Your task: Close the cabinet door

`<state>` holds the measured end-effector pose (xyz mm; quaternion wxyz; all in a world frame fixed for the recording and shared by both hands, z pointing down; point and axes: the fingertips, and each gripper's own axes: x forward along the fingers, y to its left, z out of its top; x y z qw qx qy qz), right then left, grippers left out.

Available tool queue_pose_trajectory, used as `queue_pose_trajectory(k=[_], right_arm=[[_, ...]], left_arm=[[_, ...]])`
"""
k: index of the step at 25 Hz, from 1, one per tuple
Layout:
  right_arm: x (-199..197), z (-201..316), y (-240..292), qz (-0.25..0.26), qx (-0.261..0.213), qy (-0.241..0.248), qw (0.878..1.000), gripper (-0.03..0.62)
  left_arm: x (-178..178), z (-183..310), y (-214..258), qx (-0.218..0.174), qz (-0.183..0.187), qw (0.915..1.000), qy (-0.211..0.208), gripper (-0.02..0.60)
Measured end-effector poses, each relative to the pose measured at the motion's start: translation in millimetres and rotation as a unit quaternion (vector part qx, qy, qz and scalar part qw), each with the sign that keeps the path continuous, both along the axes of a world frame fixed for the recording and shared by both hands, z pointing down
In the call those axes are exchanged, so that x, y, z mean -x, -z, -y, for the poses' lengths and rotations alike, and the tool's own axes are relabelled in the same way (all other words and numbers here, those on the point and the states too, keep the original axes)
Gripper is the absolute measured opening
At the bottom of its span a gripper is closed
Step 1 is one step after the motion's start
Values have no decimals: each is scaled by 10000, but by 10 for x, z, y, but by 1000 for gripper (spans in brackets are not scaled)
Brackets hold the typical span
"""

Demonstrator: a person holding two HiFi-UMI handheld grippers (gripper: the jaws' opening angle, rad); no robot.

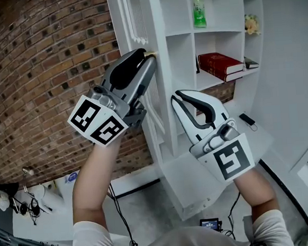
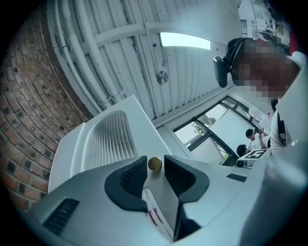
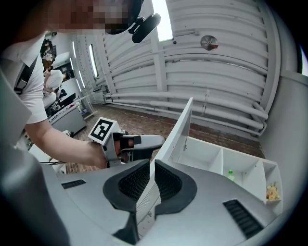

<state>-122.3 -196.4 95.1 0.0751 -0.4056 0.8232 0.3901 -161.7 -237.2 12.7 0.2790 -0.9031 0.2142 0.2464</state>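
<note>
Two hand-held grippers [image 1: 150,55] [image 1: 176,96] grip white cabinet door [image 1: 156,19]; brick wall [image 1: 37,60] behind.

- Head view: set above the person, facing steeply down. The door [image 1: 154,19] and shelves [image 1: 216,31] are near, the floor [image 1: 149,200] is far below.
- Left gripper view: rides on the left gripper [image 2: 155,168], facing up along the door to the ceiling [image 2: 120,57]. The knob [image 2: 154,164] is very close.
- Right gripper view: rides on the right gripper [image 3: 150,166], meeting the door edge-on, with the shelves beyond.
- Shared: the door, in all three views.
</note>
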Motion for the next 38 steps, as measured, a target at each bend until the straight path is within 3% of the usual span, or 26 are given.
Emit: queue_pose_trajectory(k=[7,21,38], right_arm=[[-20,59,-18,-84,30,-166,9998,31],[-54,122,-36,110,8,-386,9992,31],[-594,301,-35,316,-223,187,9991,31]], left_arm=[[-49,39,4,52,19,9997,-228,89],[-125,61,23,289,123,9993,-181,83],[-619,196,34,319,117,9972,659,81]])
